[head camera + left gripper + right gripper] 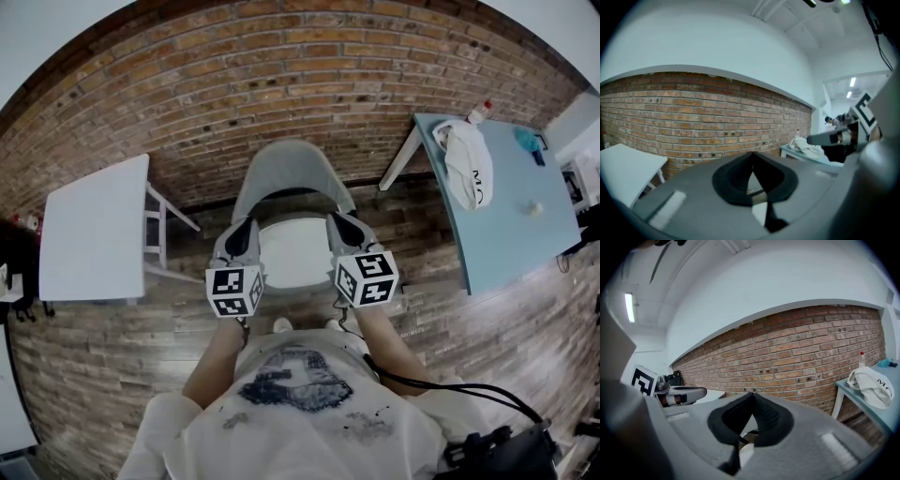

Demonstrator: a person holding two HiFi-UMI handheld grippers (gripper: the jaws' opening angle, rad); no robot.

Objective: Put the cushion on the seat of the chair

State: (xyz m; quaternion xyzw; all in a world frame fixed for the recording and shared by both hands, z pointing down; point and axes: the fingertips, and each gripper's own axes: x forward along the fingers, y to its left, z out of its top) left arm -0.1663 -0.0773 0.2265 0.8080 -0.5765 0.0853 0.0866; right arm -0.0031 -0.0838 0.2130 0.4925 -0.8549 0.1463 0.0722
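brick wall (309,66) behind chair (291,202)

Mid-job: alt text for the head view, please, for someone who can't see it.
A person holds the left gripper and right gripper, both shut and empty, at either side of a grey-backed chair with a white seat. A white table stands at left, a blue table bearing a white bag at right, before a brick wall.
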